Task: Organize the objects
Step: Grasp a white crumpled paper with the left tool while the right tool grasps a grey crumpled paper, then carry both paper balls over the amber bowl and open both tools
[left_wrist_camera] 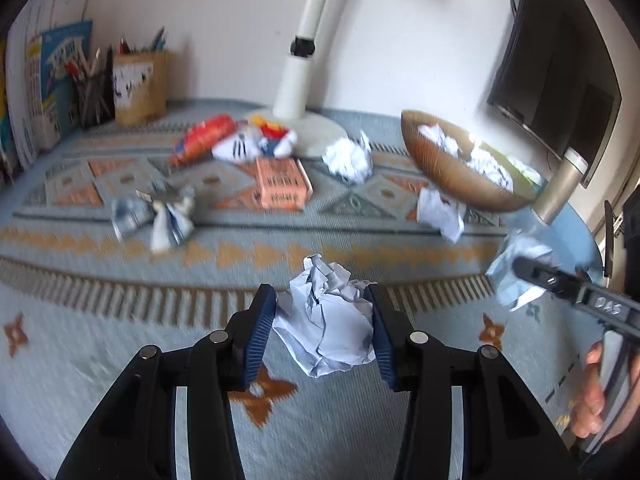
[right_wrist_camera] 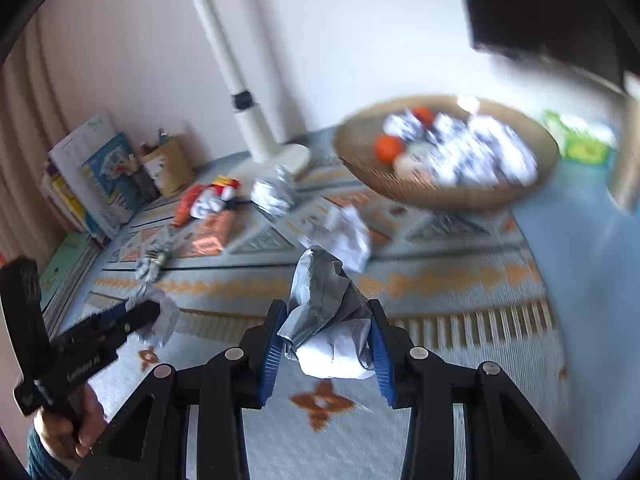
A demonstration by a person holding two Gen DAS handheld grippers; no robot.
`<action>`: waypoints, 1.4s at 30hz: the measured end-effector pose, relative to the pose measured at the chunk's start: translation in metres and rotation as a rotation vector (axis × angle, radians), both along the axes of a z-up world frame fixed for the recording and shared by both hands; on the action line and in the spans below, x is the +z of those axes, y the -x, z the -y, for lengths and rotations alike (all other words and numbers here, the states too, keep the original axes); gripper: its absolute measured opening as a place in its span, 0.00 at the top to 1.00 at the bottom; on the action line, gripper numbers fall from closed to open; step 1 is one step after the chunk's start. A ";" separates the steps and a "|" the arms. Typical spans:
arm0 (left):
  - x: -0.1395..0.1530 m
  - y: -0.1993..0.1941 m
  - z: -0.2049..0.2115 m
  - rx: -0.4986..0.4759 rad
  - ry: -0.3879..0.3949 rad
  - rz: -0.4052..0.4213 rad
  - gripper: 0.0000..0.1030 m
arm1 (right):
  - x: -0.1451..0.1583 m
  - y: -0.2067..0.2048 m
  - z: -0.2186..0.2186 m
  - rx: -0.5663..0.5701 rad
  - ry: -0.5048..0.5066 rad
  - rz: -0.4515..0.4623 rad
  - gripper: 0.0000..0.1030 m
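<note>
My left gripper [left_wrist_camera: 323, 314] is shut on a crumpled white paper ball [left_wrist_camera: 324, 320] and holds it above the patterned cloth [left_wrist_camera: 120, 320]. My right gripper [right_wrist_camera: 327, 334] is shut on another crumpled paper ball [right_wrist_camera: 326, 320]; it also shows at the right of the left wrist view [left_wrist_camera: 520, 276]. A wicker bowl [right_wrist_camera: 400, 192] at the back right holds several paper balls and orange items; it shows in the left wrist view too [left_wrist_camera: 440, 168]. Loose paper balls [left_wrist_camera: 348, 156] [left_wrist_camera: 440, 212] lie on the cloth near the bowl.
A white lamp base [left_wrist_camera: 316, 128] stands at the back. Near it lie snack wrappers [left_wrist_camera: 208, 136], an orange box [left_wrist_camera: 282, 186] and crumpled foil [left_wrist_camera: 160, 212]. A pencil holder [left_wrist_camera: 138, 84] and books [left_wrist_camera: 48, 88] stand at the back left, a monitor [left_wrist_camera: 560, 80] at the right.
</note>
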State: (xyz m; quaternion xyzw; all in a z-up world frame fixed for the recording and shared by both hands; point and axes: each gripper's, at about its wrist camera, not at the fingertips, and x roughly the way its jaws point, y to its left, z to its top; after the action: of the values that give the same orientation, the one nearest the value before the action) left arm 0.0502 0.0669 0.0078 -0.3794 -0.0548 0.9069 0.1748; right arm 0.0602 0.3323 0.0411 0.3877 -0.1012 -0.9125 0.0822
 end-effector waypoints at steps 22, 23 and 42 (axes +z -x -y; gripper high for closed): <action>-0.011 -0.006 -0.016 -0.086 0.078 0.060 0.29 | -0.034 -0.013 -0.023 -0.035 0.194 0.115 0.34; -0.012 -0.005 -0.018 -0.098 0.083 0.065 0.30 | -0.035 -0.011 -0.021 -0.031 0.198 0.121 0.34; 0.002 0.006 -0.029 -0.126 0.021 0.056 0.50 | -0.029 0.007 -0.004 -0.046 0.221 0.066 0.58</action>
State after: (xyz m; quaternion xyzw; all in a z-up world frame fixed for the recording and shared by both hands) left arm 0.0444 0.0957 0.0101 -0.4091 -0.0264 0.8837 0.2260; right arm 0.0530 0.3364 0.0126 0.4037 -0.2126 -0.8842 0.1001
